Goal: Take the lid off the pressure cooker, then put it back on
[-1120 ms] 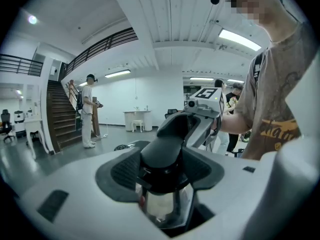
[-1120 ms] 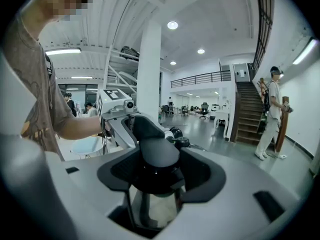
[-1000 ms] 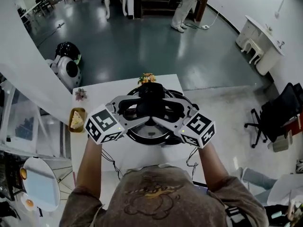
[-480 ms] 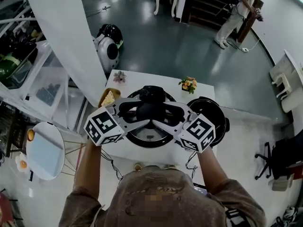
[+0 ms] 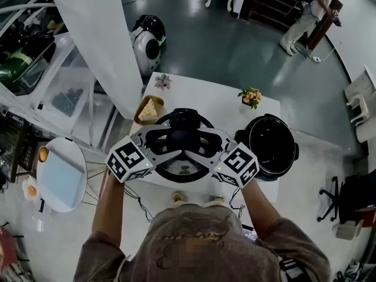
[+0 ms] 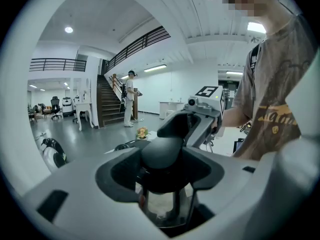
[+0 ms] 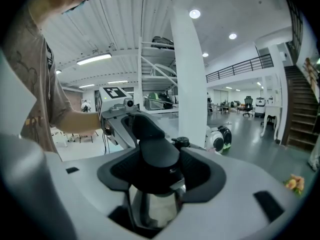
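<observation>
The black-rimmed round lid (image 5: 183, 170) hangs over the white table (image 5: 200, 101), left of the open black pressure cooker (image 5: 271, 146). Both grippers clamp its black handle (image 5: 185, 135) from opposite sides. My left gripper (image 5: 168, 138) is shut on the handle's left end, and my right gripper (image 5: 204, 140) is shut on its right end. In the left gripper view the handle knob (image 6: 163, 156) fills the jaws, with the lid's metal below. The right gripper view shows the same handle (image 7: 158, 156) between its jaws and the lid's valve (image 7: 180, 142) behind.
A cake slice on a plate (image 5: 148, 109), a flower pot (image 5: 251, 96) and a small flower (image 5: 163, 82) sit at the table's far side. A white pillar (image 5: 100, 34) and a round side table (image 5: 59, 176) stand left. A person (image 5: 308, 13) stands far off.
Both grippers have carried the lid leftward and lower, off the cooker. The open pot, hidden under the lid a second ago, now shows in full at the right.
</observation>
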A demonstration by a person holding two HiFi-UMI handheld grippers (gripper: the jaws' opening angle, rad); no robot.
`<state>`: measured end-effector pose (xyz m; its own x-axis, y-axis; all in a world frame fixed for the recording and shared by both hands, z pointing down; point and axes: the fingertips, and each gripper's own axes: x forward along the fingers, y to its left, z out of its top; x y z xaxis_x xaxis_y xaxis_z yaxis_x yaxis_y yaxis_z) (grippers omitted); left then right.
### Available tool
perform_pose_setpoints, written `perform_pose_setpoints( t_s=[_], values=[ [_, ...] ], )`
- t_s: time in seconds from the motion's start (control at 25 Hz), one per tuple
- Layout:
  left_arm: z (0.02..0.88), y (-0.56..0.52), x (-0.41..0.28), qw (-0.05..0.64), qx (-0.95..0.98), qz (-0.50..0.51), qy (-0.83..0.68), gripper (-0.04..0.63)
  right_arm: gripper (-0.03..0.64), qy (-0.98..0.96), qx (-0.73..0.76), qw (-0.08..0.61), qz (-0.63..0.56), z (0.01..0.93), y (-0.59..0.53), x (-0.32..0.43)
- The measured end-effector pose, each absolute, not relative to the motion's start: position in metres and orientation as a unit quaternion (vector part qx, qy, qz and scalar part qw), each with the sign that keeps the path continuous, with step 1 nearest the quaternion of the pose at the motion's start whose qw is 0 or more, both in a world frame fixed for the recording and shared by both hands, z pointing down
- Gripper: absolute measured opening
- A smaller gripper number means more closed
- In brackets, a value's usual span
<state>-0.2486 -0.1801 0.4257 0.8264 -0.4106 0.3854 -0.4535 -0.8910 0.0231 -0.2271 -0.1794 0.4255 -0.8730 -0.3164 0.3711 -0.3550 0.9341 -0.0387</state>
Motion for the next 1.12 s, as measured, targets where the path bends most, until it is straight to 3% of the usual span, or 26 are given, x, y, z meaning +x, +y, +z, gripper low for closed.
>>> perform_pose_setpoints(
  t_s=[1.12],
  values=[
    [0.58,-0.185,-0.245,0.114,0.942,0.23,-0.218,0.265,0.253,-0.959,0.167,0.214,0.08,0.58,-0.184,-0.224]
  ],
)
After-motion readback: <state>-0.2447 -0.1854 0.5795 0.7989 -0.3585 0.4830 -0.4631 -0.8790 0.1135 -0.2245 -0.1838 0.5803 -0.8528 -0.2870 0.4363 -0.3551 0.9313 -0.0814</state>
